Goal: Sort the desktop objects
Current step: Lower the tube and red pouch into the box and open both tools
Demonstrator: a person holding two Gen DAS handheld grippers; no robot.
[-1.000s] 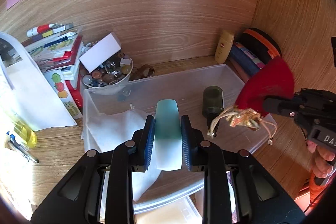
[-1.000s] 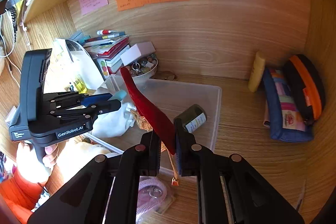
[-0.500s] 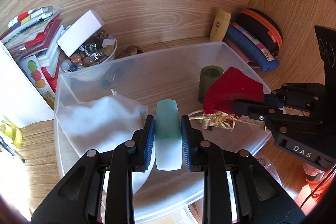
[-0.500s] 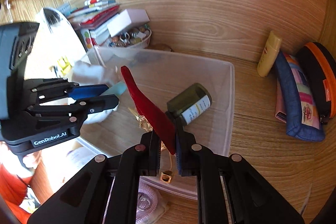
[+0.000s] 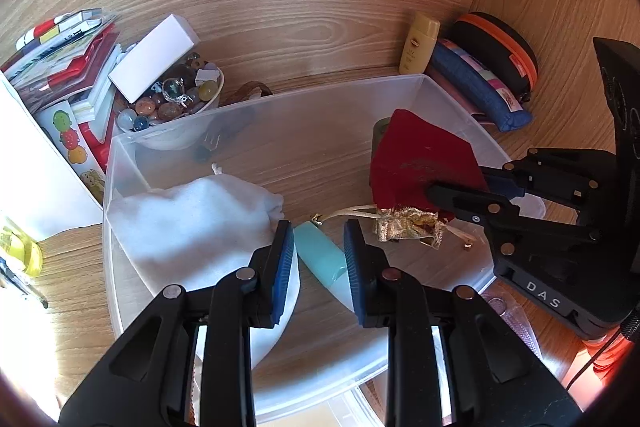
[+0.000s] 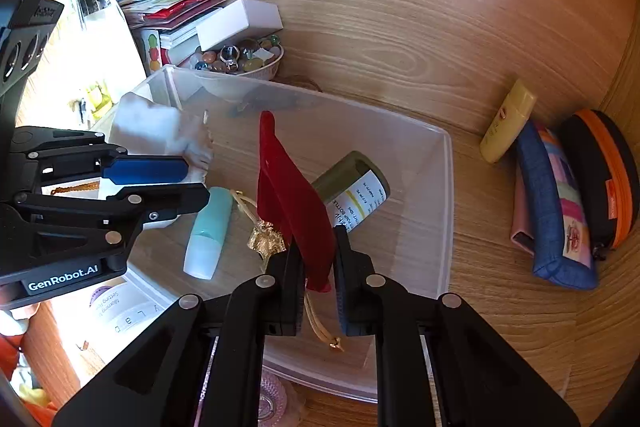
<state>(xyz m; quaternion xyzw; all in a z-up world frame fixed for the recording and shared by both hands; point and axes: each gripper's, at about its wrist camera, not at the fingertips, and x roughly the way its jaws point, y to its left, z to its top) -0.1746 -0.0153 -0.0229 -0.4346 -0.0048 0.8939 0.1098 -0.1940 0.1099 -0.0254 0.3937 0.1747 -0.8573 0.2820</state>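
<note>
A clear plastic bin [image 5: 280, 99] [image 6: 446, 187] sits on the wooden desk. In it lie a white cloth pouch [image 5: 192, 219] [image 6: 160, 131], a dark green bottle [image 6: 352, 187] and a pale teal tube [image 5: 326, 261] [image 6: 210, 233]. My left gripper [image 5: 318, 255] [image 6: 192, 183] is open over the bin; the teal tube lies loose on the bin floor between its fingers. My right gripper [image 6: 316, 263] [image 5: 460, 193] is shut on a red drawstring pouch [image 6: 292, 203] [image 5: 416, 163] with a gold top, held inside the bin near the green bottle.
A bowl of beads and rings [image 5: 172, 99] [image 6: 240, 61] with a white box on it stands behind the bin, beside stacked books [image 5: 68, 55]. A yellow bottle [image 6: 506, 121], a blue pouch [image 6: 556, 211] and an orange-edged case [image 6: 604, 179] lie at the right.
My left gripper opened and let the teal tube drop onto the bin floor. My right gripper lowered the red pouch further into the bin.
</note>
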